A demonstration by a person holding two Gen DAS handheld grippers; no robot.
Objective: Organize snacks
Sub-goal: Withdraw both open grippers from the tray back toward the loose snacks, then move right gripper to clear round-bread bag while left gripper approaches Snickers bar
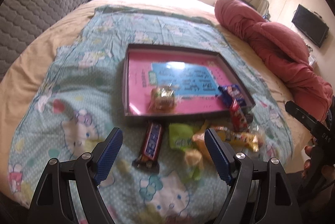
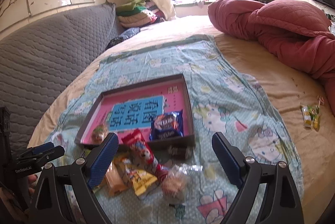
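Snacks lie in a loose, overlapping heap [image 2: 142, 169] on the bed sheet [image 2: 226, 85] before the tray [image 2: 189, 106], which holds two. Left gripper [image 1: 162, 158] and right gripper [image 2: 165, 161] both gape, empty. Risk: pads catching two wrappers at once. Outside, roughly six; blur prevents certainty

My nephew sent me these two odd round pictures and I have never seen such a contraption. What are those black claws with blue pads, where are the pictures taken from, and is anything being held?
No robot: a person holds a two-finger gripper in each hand, each with a wide-angle camera looking along its fingers. One picture is from the left gripper, one from the right gripper. Both are open and hold nothing. On the patterned cloth on a bed lies a shallow tray holding a blue snack pack and a round wrapped snack. In front lie loose snacks, including a chocolate bar.
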